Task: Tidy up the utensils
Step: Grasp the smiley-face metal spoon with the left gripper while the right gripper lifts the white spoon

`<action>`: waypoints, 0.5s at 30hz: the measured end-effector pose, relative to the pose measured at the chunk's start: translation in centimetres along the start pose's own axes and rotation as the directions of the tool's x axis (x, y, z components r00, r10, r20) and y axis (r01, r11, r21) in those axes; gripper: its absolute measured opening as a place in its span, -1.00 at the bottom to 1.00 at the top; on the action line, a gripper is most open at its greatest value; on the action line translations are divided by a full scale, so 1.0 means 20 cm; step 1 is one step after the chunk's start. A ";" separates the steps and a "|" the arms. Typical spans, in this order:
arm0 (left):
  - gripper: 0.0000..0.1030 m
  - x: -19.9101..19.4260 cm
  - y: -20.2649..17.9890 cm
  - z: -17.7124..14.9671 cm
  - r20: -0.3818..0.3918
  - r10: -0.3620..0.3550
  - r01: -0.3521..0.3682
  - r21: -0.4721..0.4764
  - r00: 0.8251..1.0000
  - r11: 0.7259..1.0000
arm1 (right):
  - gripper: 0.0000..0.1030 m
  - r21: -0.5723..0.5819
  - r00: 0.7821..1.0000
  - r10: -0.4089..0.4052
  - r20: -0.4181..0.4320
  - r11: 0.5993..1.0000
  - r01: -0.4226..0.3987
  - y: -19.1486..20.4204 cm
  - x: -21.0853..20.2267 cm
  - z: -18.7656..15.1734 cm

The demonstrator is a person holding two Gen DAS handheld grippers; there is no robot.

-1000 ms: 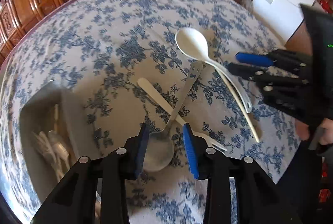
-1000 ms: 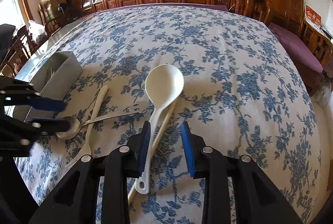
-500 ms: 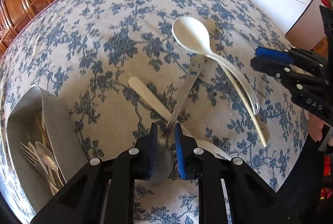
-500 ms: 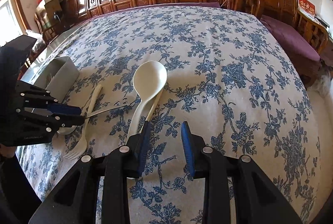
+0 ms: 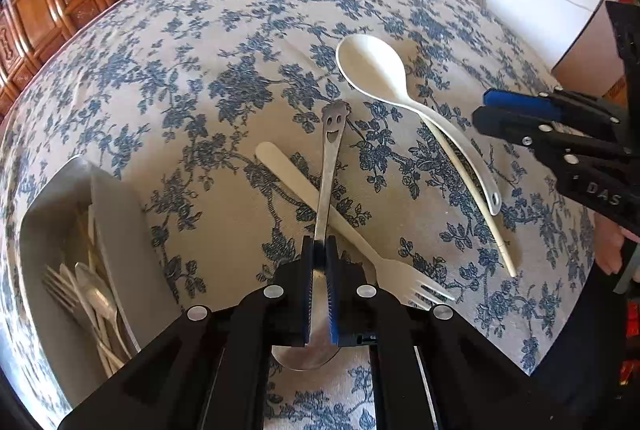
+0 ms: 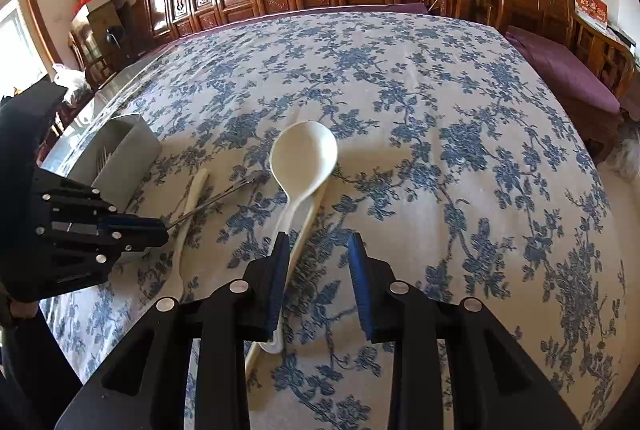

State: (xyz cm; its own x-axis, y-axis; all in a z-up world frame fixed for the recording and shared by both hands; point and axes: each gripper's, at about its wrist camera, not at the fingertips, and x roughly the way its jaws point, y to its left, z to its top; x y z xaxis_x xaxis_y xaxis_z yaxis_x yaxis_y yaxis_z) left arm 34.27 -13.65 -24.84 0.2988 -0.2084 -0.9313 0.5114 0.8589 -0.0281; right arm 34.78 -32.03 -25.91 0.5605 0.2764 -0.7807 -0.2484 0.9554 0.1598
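A metal spoon [image 5: 332, 150] with a smiley-face handle end lies across a white plastic fork [image 5: 280, 170] on the floral tablecloth. My left gripper [image 5: 319, 244] is shut on the spoon's neck, just above the bowl, which shows below the pads. A white ladle [image 5: 372, 70] and a thin cream stick [image 5: 500, 250] lie to the right. In the right wrist view my right gripper [image 6: 318, 242] hovers open over the ladle [image 6: 304, 154] handle and holds nothing. The left gripper [image 6: 160, 226] shows at the left there, on the spoon [image 6: 224, 194].
A grey utensil holder [image 5: 116, 222] stands at the left with forks and spoons inside; it also appears in the right wrist view as the holder [image 6: 128, 150]. Carved wooden chairs ring the table's far edge. A hand holds the right gripper [image 5: 486, 106] at the right edge.
The left gripper's jaws have closed from wide apart around the spoon's bowl onto its neck. The right gripper has stayed put, still open.
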 end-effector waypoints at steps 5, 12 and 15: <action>-0.91 -0.09 0.00 -0.04 0.046 -0.017 0.018 -0.034 0.999 0.999 | -0.36 0.010 1.000 0.018 -0.013 1.000 -0.018 0.05 0.06 0.03; -0.91 -0.22 0.02 -0.09 0.098 -0.027 0.035 -0.083 0.995 0.996 | -0.36 -0.025 0.999 -0.015 -0.052 1.000 0.014 0.11 0.15 0.06; -0.91 -0.27 0.03 -0.12 0.116 -0.029 0.040 -0.099 0.993 0.994 | -0.36 -0.066 0.996 -0.057 -0.069 0.996 0.053 0.13 0.19 0.07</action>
State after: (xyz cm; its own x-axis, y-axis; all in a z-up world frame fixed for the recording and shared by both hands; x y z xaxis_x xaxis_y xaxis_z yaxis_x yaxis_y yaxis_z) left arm 31.09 -10.95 -20.68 0.3754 -0.2857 -0.8818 0.4405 0.8920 -0.1015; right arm 37.23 -28.33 -27.60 0.5181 0.2131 -0.8283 -0.2697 0.9598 0.0783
